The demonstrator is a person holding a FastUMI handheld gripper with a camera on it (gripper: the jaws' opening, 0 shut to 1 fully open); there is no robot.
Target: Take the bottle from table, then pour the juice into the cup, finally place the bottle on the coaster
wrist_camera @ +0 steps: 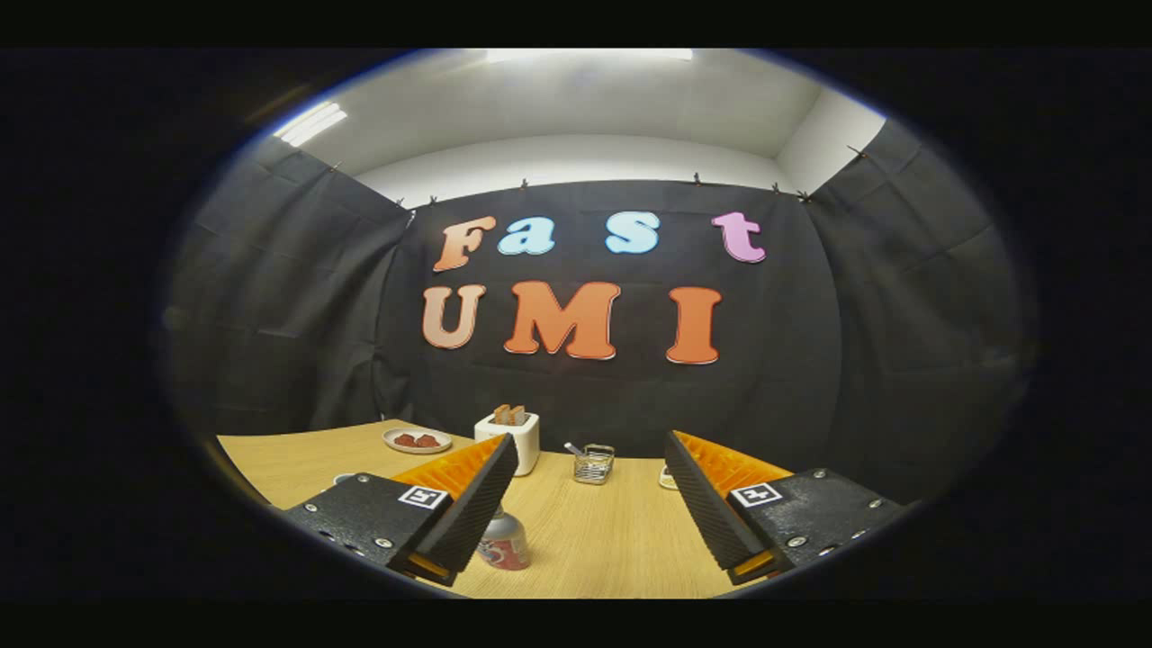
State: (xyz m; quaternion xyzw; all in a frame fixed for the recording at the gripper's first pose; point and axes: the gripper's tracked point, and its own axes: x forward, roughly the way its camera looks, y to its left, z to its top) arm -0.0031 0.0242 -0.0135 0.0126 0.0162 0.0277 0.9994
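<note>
I see my gripper (589,504) held above the wooden table (612,540), and its two fingers stand wide apart with nothing between them. Just beside the left finger, partly hidden under its tip, stands the bottle (504,543); I can see a rounded grey top and a red and white label, and it seems upright. The fingers do not touch it. Beyond the left finger I see a small part of a round thing (343,479) at the table's near side, but I cannot tell what it is. Farther ahead, between the fingers, there is a small wire basket (594,464) with something inside. A white toaster (515,436) with two slices of bread stands behind the left fingertip. Left of it is a plate (417,440) with red food. Just beyond the right finger a small round object (668,479) is half hidden.
</note>
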